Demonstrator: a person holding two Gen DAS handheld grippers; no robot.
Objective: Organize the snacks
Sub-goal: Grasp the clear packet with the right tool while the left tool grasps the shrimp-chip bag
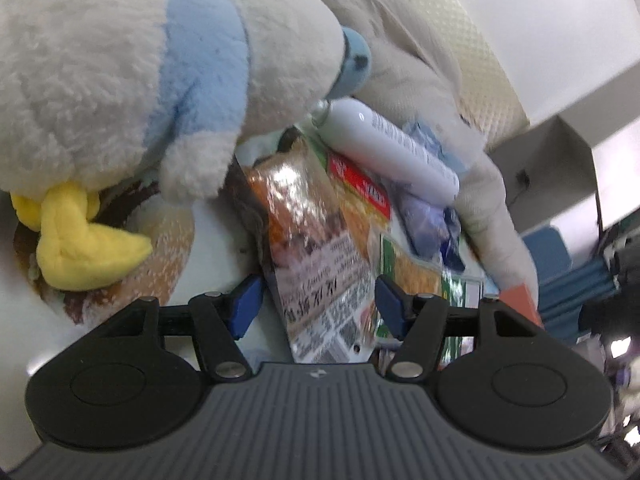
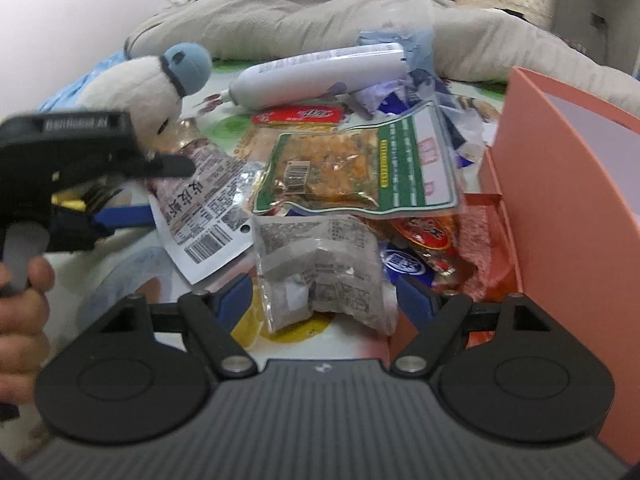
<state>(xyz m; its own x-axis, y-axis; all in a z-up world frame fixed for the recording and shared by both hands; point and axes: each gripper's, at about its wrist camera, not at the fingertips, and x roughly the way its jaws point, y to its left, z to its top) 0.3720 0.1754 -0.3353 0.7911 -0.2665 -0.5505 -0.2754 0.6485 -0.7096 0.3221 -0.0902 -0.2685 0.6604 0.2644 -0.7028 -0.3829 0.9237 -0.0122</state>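
At far left, beside the plush duck [image 2: 136,84], the left gripper [image 1: 316,304] is hovering, jaws spread, over a barcoded white-backed packet [image 2: 200,216] whose print is illegible. Rightward, the right gripper [image 2: 324,300], jaws spread, is straddling a grey packet [image 2: 320,272] unpinched. The snack pile [image 2: 356,172] is lying near the pink box [image 2: 572,200], apparently unsorted.

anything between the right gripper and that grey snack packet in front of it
Nothing visible. The grey snack packet lies directly ahead of the right gripper, its near end between the open jaws, with nothing on top of it. The green-edged snack pouch lies behind it, and the pink box stands off to the right.
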